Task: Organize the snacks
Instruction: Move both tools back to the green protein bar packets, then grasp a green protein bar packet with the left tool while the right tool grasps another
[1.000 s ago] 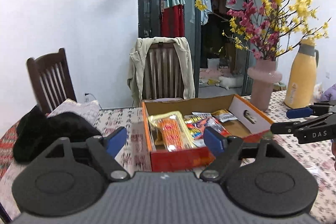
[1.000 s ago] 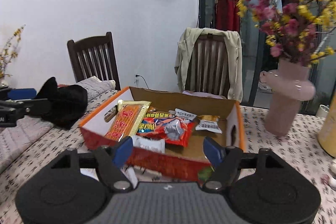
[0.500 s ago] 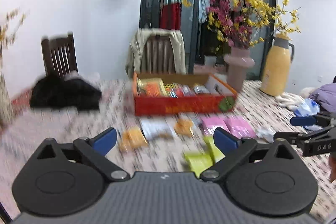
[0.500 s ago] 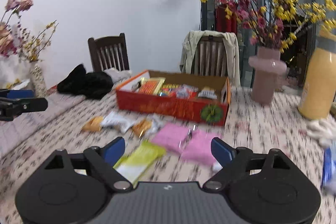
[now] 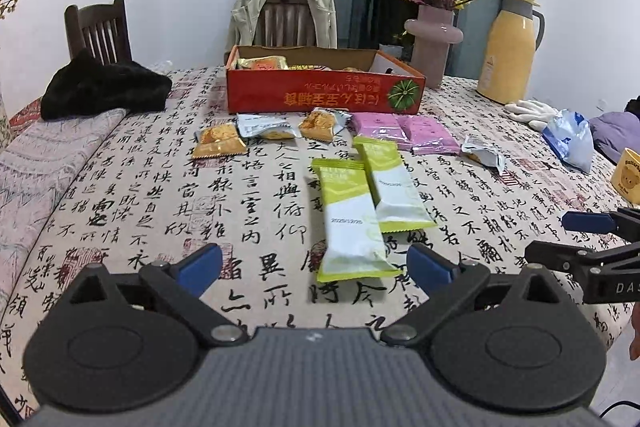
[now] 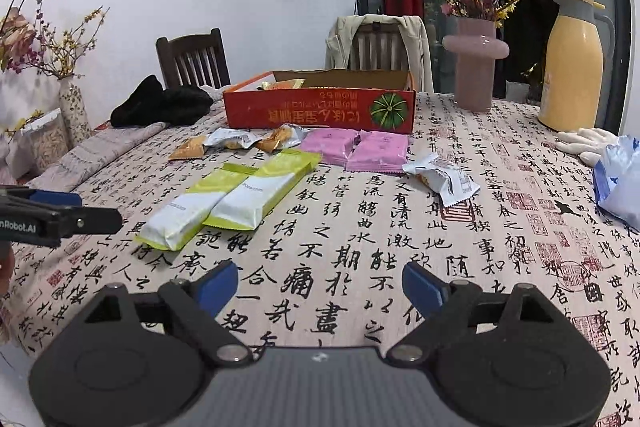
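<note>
Left gripper (image 5: 314, 269) and right gripper (image 6: 320, 285) jaws spread wide, just opened, nothing between; two green packets (image 5: 372, 199) on surface (image 5: 168, 195) near red box (image 5: 320, 95)

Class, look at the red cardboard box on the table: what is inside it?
Over the red box's front wall, only the tops of some wrapped snacks show, at its left end. That wall hides the rest, so the contents cannot be counted.

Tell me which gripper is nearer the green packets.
Left. The left gripper hangs open with the nearest of the green packets just ahead, near its right finger. The right gripper, also open, sits off to their right, over bare cloth.
</note>
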Demonstrator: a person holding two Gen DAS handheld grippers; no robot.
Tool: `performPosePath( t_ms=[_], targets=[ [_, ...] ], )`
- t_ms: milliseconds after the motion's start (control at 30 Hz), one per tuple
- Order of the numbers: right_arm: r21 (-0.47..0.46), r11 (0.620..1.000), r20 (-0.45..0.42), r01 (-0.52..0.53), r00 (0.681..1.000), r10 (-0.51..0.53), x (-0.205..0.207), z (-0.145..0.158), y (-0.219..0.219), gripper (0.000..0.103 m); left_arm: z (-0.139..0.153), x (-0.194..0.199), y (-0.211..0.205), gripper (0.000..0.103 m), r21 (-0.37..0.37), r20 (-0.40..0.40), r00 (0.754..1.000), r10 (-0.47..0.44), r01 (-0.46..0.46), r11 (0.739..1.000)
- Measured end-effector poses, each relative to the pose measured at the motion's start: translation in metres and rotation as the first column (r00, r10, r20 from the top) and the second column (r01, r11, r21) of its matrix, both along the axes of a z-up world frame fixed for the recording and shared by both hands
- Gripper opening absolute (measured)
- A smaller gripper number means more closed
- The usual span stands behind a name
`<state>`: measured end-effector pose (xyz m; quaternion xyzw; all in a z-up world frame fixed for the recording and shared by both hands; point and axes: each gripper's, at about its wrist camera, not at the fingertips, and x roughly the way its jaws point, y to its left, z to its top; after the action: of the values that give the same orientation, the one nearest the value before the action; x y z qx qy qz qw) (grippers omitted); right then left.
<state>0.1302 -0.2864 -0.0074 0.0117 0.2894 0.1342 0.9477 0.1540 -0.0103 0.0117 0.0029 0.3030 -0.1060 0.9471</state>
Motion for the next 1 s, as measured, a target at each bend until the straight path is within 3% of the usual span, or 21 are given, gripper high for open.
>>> performPosePath(
  t_ms=[267,500,600,767,933,967,1000],
  targets=[
    [0.006,1.0,0.011,0.011,1.0,-0.011,0.011,0.002,-0.001,0.089,-0.01,0.032,-0.02,0.098,-0.004,-0.04,0.999,-0.027,0.027,1.0],
    [-0.014,0.999,-0.015,0.031,0.999,-0.031,0.027,-0.003,-0.002,0.089,-0.021,0.083,-0.029,0.082,-0.025,-0.077,0.997,0.018,-0.02,0.999],
    [-0.02,0.999,-0.019,0.035,0.999,-0.035,0.035,-0.003,0.0,0.089,-0.03,0.096,-0.031,0.079,0.003,-0.083,0.997,0.005,-0.004,1.0],
    [-0.024,0.999,-0.019,0.044,0.999,-0.044,0.055,0.0,0.008,0.089,-0.039,0.103,-0.019,0.074,0.039,-0.068,0.998,0.015,-0.012,0.999],
    [0.008,1.0,-0.035,-0.006,0.999,0.006,0.084,0.001,0.033,0.089,-0.036,0.116,0.001,0.068,-0.009,-0.076,0.996,0.035,-0.036,0.999],
    [0.012,1.0,-0.037,-0.023,0.999,0.024,0.091,0.002,0.04,0.089,-0.035,0.118,0.002,0.065,-0.017,-0.077,0.996,0.033,-0.035,0.999],
    [0.009,0.999,-0.041,-0.037,0.998,0.037,0.1,0.001,0.048,0.088,-0.035,0.12,0.003,0.053,-0.02,-0.076,0.997,0.03,-0.031,0.999]
  ],
)
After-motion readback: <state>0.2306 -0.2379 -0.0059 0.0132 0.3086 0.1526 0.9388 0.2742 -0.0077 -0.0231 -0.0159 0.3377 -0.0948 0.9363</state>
